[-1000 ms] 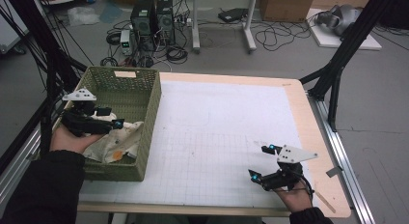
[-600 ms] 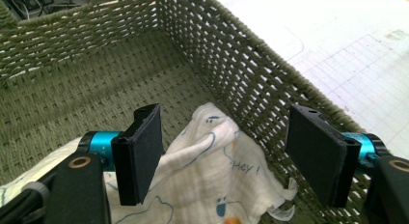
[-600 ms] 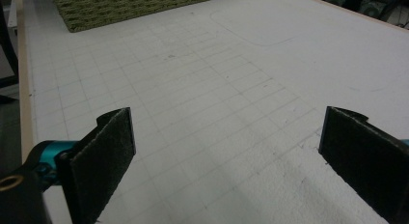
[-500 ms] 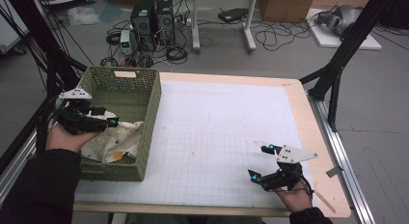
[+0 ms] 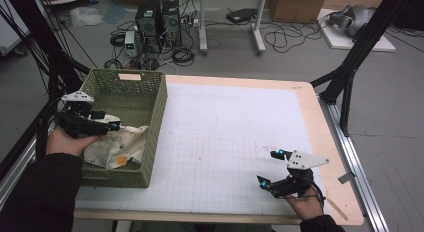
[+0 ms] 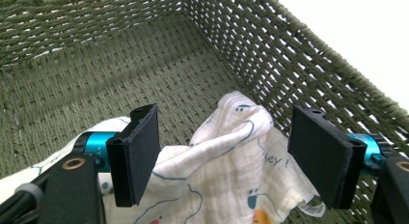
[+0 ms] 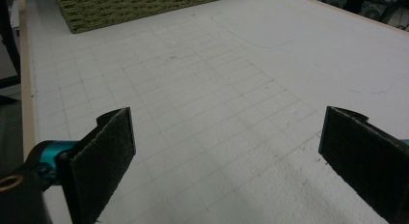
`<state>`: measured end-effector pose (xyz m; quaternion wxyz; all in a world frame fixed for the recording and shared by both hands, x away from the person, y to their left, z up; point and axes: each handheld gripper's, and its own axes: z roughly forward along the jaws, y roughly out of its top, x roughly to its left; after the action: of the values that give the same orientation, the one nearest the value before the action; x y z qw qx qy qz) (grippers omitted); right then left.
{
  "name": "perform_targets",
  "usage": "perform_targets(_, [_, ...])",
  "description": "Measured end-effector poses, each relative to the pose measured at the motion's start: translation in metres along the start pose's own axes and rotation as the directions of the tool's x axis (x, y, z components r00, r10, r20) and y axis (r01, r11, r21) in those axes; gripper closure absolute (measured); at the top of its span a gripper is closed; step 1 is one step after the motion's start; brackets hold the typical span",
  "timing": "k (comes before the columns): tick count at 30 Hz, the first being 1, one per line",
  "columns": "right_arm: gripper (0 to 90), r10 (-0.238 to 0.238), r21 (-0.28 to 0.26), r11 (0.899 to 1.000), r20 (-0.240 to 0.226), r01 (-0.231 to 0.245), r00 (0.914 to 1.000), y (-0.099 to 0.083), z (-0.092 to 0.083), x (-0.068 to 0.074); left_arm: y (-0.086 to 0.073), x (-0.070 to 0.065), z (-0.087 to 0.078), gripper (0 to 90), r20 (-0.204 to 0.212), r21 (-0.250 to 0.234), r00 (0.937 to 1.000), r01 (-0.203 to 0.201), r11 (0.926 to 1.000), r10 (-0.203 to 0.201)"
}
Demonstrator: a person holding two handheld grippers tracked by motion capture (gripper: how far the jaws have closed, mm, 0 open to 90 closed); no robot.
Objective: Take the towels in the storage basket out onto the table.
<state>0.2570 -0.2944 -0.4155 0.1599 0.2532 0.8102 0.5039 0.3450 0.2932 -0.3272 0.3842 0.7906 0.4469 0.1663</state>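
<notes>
While spread wide over the cloth (image 6: 226, 151), left gripper (image 6: 226, 156) fingers inside basket (image 5: 155, 122) walls (right gripper (image 5: 272, 167) released, apart).

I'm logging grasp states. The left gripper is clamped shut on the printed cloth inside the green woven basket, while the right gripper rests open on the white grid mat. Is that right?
Not quite: the left gripper is open, not clamped. The left gripper view shows its jaws standing wide apart, with a fold of the printed cloth between them inside the green woven basket. The right gripper does rest open on the white grid mat.
</notes>
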Motion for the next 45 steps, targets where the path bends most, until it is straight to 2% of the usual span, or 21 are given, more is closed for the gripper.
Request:
perform_targets(2, [4.7,0.0,-0.001,1.0,-0.001,0.0,1.0,0.0,0.0,0.0,0.0,0.001,0.001,26.6,-0.013,0.001,0.9999,0.004,1.0,-0.004])
perform_targets(12, [4.7,0.0,-0.003,1.0,-0.002,0.0,1.0,0.0,0.0,0.0,-0.003,0.006,0.007,26.5,-0.004,0.046,0.9999,0.013,0.9988,-0.013])
perform_targets(22, [4.7,-0.001,-0.003,1.0,-0.006,0.001,1.0,0.0,0.001,0.0,-0.006,0.009,0.016,26.8,0.013,0.101,0.9997,0.017,0.9947,-0.018])
perform_targets(28, [4.7,-0.002,-0.005,1.0,-0.009,0.002,1.0,0.001,0.002,0.0,-0.007,0.01,0.019,30.1,0.005,0.13,0.9997,0.023,0.9912,-0.023])
perform_targets(35, [4.8,-0.002,-0.004,1.0,-0.01,0.002,0.9999,0.001,0.002,0.001,-0.009,0.01,0.024,39.0,-0.006,0.186,1.0,0.008,0.9824,-0.007])
perform_targets(38, [4.7,0.001,-0.004,1.0,-0.014,-0.002,0.9999,0.001,0.001,0.001,-0.01,0.01,0.027,48.3,-0.006,0.214,1.0,-0.004,0.9768,0.005])
perform_targets(39, [4.7,0.001,-0.004,1.0,-0.014,-0.002,0.9999,0.001,0.001,0.001,-0.011,0.01,0.028,48.3,-0.006,0.222,0.9999,-0.007,0.9751,0.008])
perform_targets(40, [4.7,-0.003,-0.006,1.0,-0.01,0.003,0.9999,0.001,0.001,0.0,-0.011,0.01,0.028,56.3,-0.007,0.23,0.9999,-0.01,0.973,0.012])
perform_targets(42, [4.7,-0.002,-0.008,1.0,-0.011,0.002,0.9999,0.001,0.002,0.0,-0.012,0.009,0.03,59.8,0.006,0.252,0.9998,-0.018,0.9675,0.017])
perform_targets(45, [4.8,0.0,-0.009,1.0,-0.012,0.0,0.9999,0.001,0.001,0.0,-0.013,0.008,0.033,72.4,0.021,0.279,0.9993,-0.037,0.9596,0.033])
